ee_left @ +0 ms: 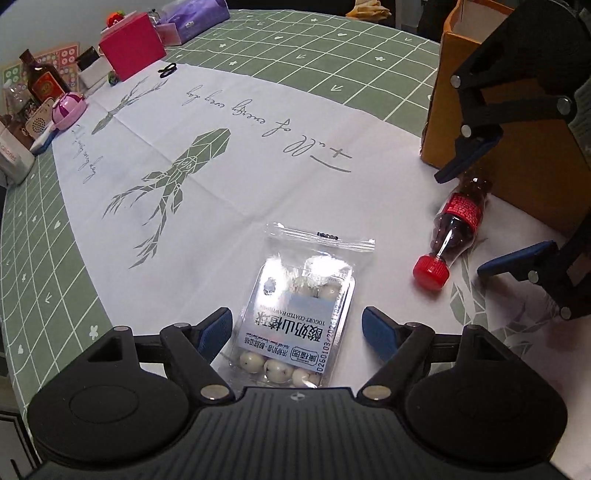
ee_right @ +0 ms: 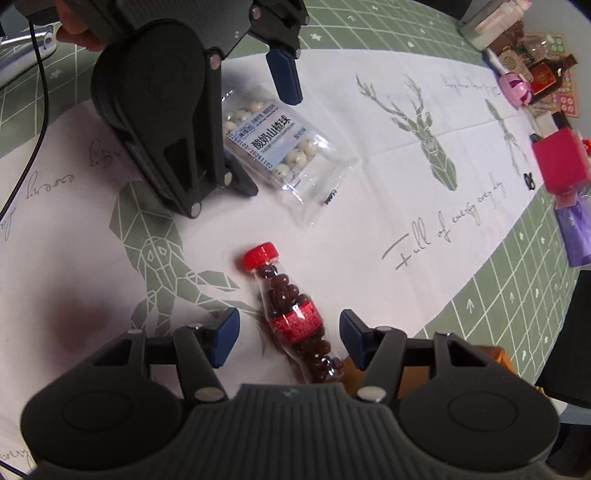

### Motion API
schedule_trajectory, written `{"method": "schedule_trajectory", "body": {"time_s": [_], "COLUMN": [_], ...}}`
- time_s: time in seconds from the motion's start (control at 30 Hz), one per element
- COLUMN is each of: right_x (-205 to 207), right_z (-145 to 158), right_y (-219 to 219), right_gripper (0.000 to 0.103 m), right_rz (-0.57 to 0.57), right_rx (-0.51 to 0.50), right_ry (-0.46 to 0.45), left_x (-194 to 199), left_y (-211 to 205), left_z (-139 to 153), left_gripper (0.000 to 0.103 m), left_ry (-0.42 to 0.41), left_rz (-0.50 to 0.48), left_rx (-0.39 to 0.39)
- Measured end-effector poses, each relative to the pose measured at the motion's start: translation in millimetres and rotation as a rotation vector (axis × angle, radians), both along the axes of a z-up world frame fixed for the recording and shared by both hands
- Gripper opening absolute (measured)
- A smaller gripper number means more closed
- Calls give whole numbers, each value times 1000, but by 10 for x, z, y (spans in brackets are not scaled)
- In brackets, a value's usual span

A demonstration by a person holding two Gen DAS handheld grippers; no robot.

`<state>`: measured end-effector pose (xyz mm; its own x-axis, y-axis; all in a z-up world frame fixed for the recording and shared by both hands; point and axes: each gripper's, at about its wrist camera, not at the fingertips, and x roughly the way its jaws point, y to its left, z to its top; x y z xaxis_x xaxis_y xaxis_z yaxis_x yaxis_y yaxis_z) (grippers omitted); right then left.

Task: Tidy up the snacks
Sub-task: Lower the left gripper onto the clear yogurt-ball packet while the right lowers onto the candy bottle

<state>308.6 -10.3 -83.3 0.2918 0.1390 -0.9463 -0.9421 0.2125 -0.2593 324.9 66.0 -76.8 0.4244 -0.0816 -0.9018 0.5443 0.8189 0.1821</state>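
Observation:
A clear zip bag of white yogurt-coated balls (ee_left: 295, 310) lies flat on the white deer-print cloth (ee_left: 221, 192). My left gripper (ee_left: 297, 328) stands open over it, a blue pad on either side and neither touching. A small bottle of dark candies (ee_right: 295, 317), with a red cap and red label, lies on its side. My right gripper (ee_right: 290, 334) is open astride it, with gaps between the pads and the bottle. The left wrist view shows that bottle (ee_left: 461, 210) between the right gripper's fingers (ee_left: 467, 221). The right wrist view shows the bag (ee_right: 291, 147) under the left gripper (ee_right: 262, 133).
An orange open-topped paper box (ee_left: 498, 110) stands just behind the bottle. At the cloth's far end are a magenta box (ee_left: 133, 44), a brown glass bottle (ee_left: 44, 81), a pink toy (ee_left: 68, 109), a purple pack (ee_left: 192, 18) and a black clip (ee_left: 168, 69). A green grid mat (ee_left: 48, 280) surrounds the cloth.

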Motion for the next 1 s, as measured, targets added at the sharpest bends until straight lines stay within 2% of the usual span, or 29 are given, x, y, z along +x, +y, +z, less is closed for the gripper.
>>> {"method": "schedule_trajectory", "body": {"time_s": [0.17,0.3,0.37,0.43,0.57,0.63,0.7,0.73,0.9,1.0], "right_x": [107,174,191,200,131,76,13,-23,-222,-353], "right_z": [-51,-49,-45,-42,-38,-33,-32,-30,-27,-26], "right_y": [75,80,55,22,-13,-32,-59,-76,-168,-230], "right_gripper": [58,57,51,37,36,36,36,36,36,36], "right_rz": [-25,-61,-79,-105,-141,-157,-176,-187,-241,-291], "right_rx": [-37,-20,-8,10,16,15,14,16,47,78], "right_ry": [71,113,135,170,159,156,150,147,181,197], "left_x": [65,146,132,139,137,100,37,-3,-300,-540], "left_y": [36,89,38,18,35,45,46,45,-19,-79], "left_z": [-27,-93,-114,-106,-74,-36,-1,13,21,25], "left_gripper": [101,103,103,103,103,92,76,73,72,72], "left_ry": [49,148,164,195,232,237,232,229,217,212], "left_rz": [4,52,44,69,177,254,327,362,449,462], "left_rx": [-52,-117,-92,-77,-72,-83,-90,-96,-107,-102]}}
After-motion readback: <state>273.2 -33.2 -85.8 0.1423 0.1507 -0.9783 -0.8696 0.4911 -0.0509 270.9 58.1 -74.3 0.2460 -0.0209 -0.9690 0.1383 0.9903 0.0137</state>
